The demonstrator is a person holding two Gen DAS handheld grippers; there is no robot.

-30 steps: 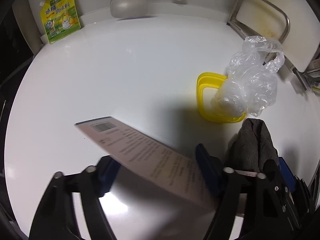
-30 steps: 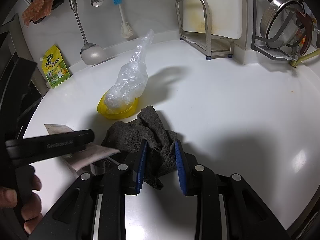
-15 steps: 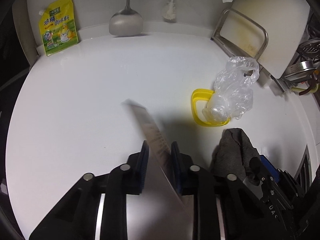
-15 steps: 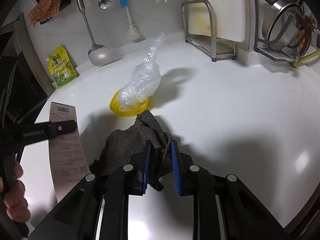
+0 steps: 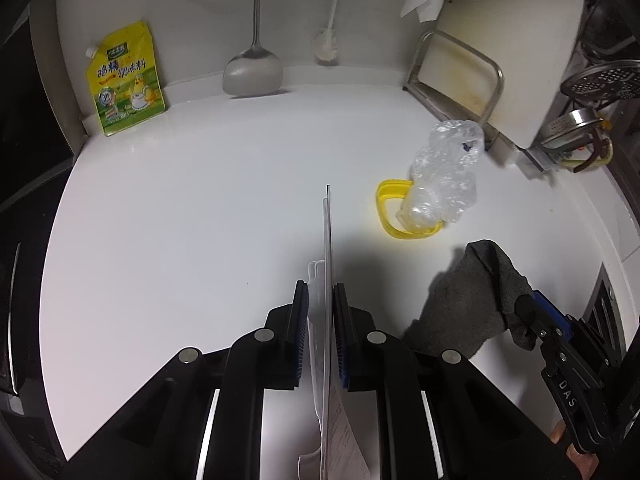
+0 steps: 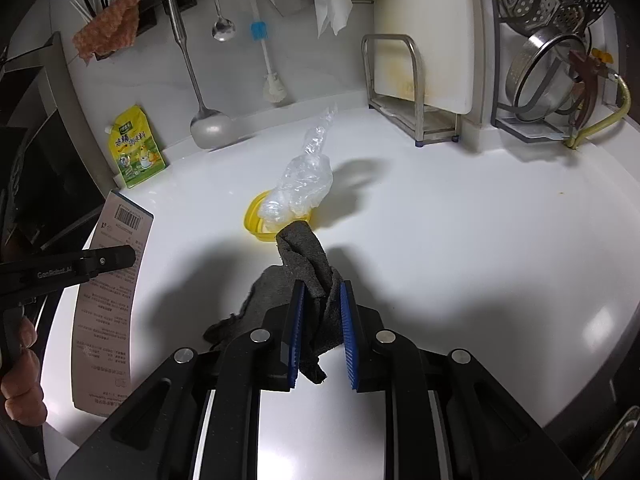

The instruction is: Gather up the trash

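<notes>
My left gripper [image 5: 321, 292] is shut on a flat printed package card [image 5: 329, 264], held edge-on above the white counter; the card also shows in the right wrist view [image 6: 114, 280], with a barcode at its top. My right gripper [image 6: 322, 294] is shut on a dark grey cloth [image 6: 308, 256], lifted off the counter; the cloth also shows in the left wrist view [image 5: 476, 292]. A crumpled clear plastic bag [image 5: 444, 176] lies in a yellow tray [image 5: 386, 208] further back; both show in the right wrist view, the bag [image 6: 304, 184] over the tray [image 6: 252, 220].
A yellow seasoning pouch [image 5: 126, 80] leans on the back wall at left. A ladle [image 5: 252, 72] and a brush [image 5: 328, 40] hang at the back. A cutting board in a metal rack [image 6: 416, 80] and steel bowls [image 6: 552, 72] stand at right.
Both grippers have risen from the counter. The left one has turned the card from flat to edge-on. The right one has lifted the grey cloth.
</notes>
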